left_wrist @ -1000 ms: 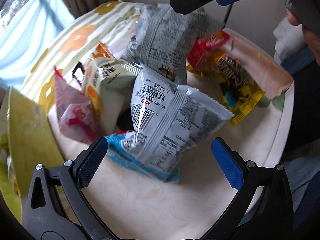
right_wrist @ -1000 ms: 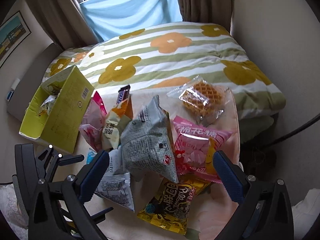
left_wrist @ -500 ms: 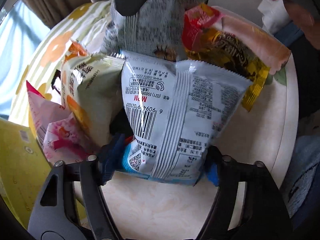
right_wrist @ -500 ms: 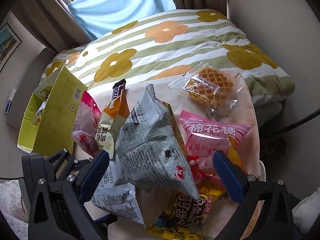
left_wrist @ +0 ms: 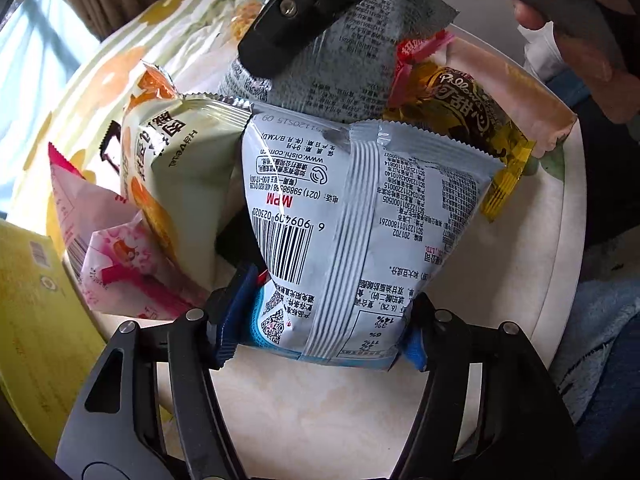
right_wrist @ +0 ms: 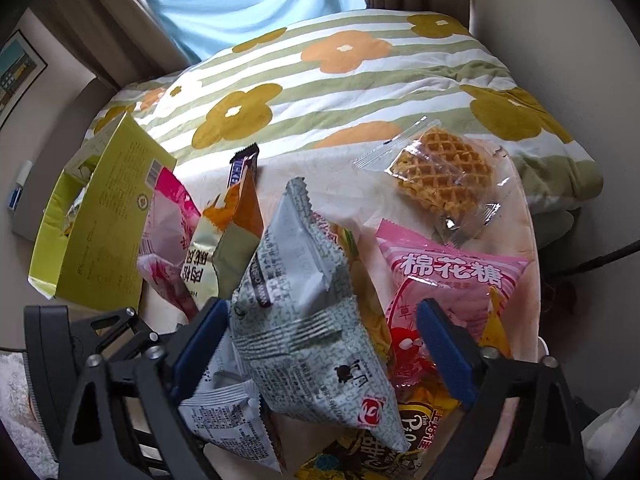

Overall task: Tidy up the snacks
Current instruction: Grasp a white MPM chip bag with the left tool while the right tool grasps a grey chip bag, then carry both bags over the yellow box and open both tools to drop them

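The white bag (left_wrist: 360,216) lies on the round table (left_wrist: 400,420) at the near edge of the snack pile, seam and barcode up, its bottom end between the blue pads of the left gripper (left_wrist: 320,332). Those jaws have just been closing and now pinch the bag's sides, likely to lift it toward the yellow box (right_wrist: 100,216) at the left. Behind it the grey bag (right_wrist: 304,320) leans upright on the pile. The right gripper (right_wrist: 320,356) straddles it, jaws just closing, 1 pad touching, the other apart. Both grippers point steeply down.
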